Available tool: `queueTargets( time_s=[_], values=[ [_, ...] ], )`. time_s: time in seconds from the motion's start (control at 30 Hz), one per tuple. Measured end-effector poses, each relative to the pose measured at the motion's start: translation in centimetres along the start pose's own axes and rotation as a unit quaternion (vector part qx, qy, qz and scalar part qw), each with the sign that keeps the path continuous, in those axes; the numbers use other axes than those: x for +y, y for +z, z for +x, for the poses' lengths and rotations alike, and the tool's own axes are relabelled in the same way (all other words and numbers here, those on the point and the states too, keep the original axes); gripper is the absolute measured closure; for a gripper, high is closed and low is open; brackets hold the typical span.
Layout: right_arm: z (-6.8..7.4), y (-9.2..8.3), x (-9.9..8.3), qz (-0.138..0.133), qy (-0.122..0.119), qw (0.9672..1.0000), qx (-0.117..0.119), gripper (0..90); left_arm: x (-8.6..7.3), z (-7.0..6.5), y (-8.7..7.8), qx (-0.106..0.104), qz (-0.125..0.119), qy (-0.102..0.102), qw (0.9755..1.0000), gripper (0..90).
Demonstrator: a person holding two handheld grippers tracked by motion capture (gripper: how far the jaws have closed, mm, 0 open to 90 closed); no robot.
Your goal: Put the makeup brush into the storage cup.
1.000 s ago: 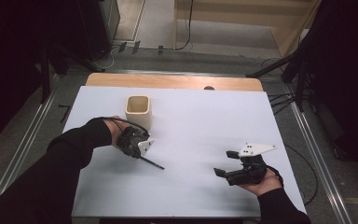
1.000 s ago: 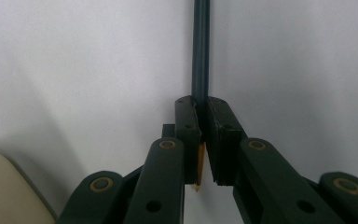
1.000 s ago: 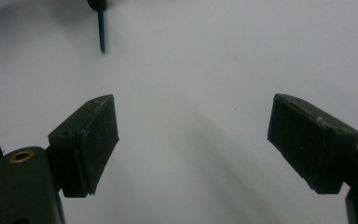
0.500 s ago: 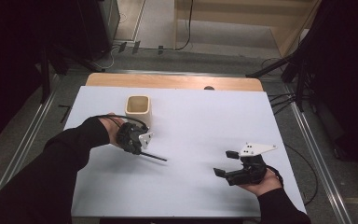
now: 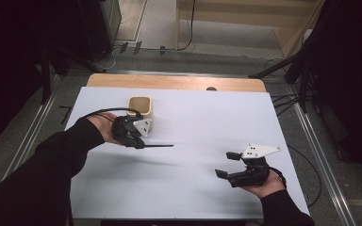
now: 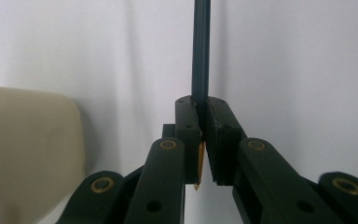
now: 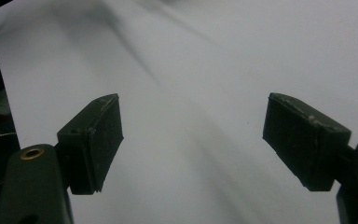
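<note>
Left gripper higher now w/ pencil pinched in jaws; right gripper jaws wide, empty.

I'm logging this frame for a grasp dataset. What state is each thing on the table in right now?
Left gripper: shut on the pencil.
Pencil: clamped near its sharpened end, lifted off the table, lying about level.
Cup: upright, open top, inside not visible, beside the left gripper.
Right gripper: open, nothing between its jaws, above the white table.

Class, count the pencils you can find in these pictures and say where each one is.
1. The pencil is clamped in the left gripper, held beside the cup; more may be hidden inside the cup.
</note>
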State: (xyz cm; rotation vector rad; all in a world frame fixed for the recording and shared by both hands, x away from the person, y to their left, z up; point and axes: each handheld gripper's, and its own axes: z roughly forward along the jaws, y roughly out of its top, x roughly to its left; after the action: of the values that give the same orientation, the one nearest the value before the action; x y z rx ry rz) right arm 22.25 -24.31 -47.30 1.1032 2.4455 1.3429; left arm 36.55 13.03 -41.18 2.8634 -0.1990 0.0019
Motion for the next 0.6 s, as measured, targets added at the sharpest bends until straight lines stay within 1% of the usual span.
queueTargets(
  time_s=[0.07, 0.1, 0.13, 0.17, 0.2, 0.23, 0.27, 0.3, 0.33, 0.37, 0.4, 0.43, 0.47, 0.5, 0.53, 0.57, 0.6],
  values=[
    [0.0, 0.0, 0.1, 0.002, 0.003, 1.0000, 0.008, 21.5, 0.1, -0.1, -0.4, 0.000, -0.007, -0.017, 0.9998, 84.8],
    [-0.1, 0.0, 0.2, 0.003, 0.003, 0.9997, 0.023, 26.5, 0.1, -0.2, -0.6, -0.004, -0.014, -0.019, 0.9997, 84.7],
    [-0.1, 0.0, 0.2, 0.003, 0.003, 0.9997, 0.023, 26.5, 0.1, -0.3, -0.8, -0.003, -0.028, -0.021, 0.9994, 84.7],
    [0.0, 0.0, 0.3, 0.003, 0.000, 0.9996, 0.027, 27.3, 0.2, -0.5, -1.1, -0.005, -0.038, -0.024, 0.9990, 84.7],
    [0.0, -0.1, 0.4, -0.002, -0.002, 0.9996, 0.030, 27.4, 0.3, -0.7, -1.4, -0.002, -0.047, -0.025, 0.9986, 84.8],
    [0.0, 0.0, 0.5, -0.001, -0.002, 0.9995, 0.033, 27.4, 0.3, -0.8, -1.6, -0.002, -0.047, -0.026, 0.9986, 84.8],
    [-0.2, 0.1, 0.7, 0.003, 0.002, 0.9993, 0.036, 27.5, 0.4, -0.9, -1.7, -0.001, -0.050, -0.031, 0.9983, 84.8],
    [-0.2, 0.1, 0.7, 0.003, 0.002, 0.9993, 0.036, 27.5, 0.4, -1.1, -1.8, 0.003, -0.053, -0.036, 0.9979, 84.8],
    [-0.2, 0.1, 0.8, 0.004, 0.008, 0.9992, 0.040, 27.9, 0.4, -1.2, -1.9, -0.001, -0.054, -0.045, 0.9975, 84.8],
    [-0.5, 0.3, 1.0, 0.008, 0.010, 0.9984, 0.054, 29.1, 0.4, -1.3, -1.9, 0.000, -0.058, -0.052, 0.9969, 84.8],
    [-0.6, 0.5, 1.1, 0.010, 0.010, 0.9980, 0.061, 29.1, 0.4, -1.4, -1.9, -0.002, -0.059, -0.060, 0.9965, 84.8],
    [-0.7, 0.6, 1.2, 0.012, 0.010, 0.9977, 0.066, 29.1, 0.4, -1.5, -1.9, -0.010, -0.058, -0.066, 0.9961, 84.8],
    [-0.7, 0.7, 1.4, 0.014, 0.005, 0.9976, 0.068, 28.4, 0.4, -1.6, -1.9, -0.016, -0.061, -0.067, 0.9957, 84.8],
    [-0.8, 0.8, 1.5, 0.012, 0.002, 0.9976, 0.068, 27.7, 0.4, -1.7, -1.8, -0.025, -0.069, -0.078, 0.9943, 84.8],
    [-0.8, 0.8, 1.7, 0.009, -0.002, 0.9977, 0.067, 26.9, 0.4, -1.8, -1.8, -0.033, -0.069, -0.088, 0.9932, 84.8],
    [-0.8, 0.9, 1.9, 0.008, -0.002, 0.9977, 0.067, 26.5, 0.4, -1.9, -1.8, -0.034, -0.071, -0.091, 0.9928, 84.8],
    [-0.9, 1.0, 2.0, 0.005, -0.006, 0.9977, 0.067, 26.0, 0.4, -2.0, -1.7, -0.040, -0.068, -0.091, 0.9927, 84.8]
  ],
)
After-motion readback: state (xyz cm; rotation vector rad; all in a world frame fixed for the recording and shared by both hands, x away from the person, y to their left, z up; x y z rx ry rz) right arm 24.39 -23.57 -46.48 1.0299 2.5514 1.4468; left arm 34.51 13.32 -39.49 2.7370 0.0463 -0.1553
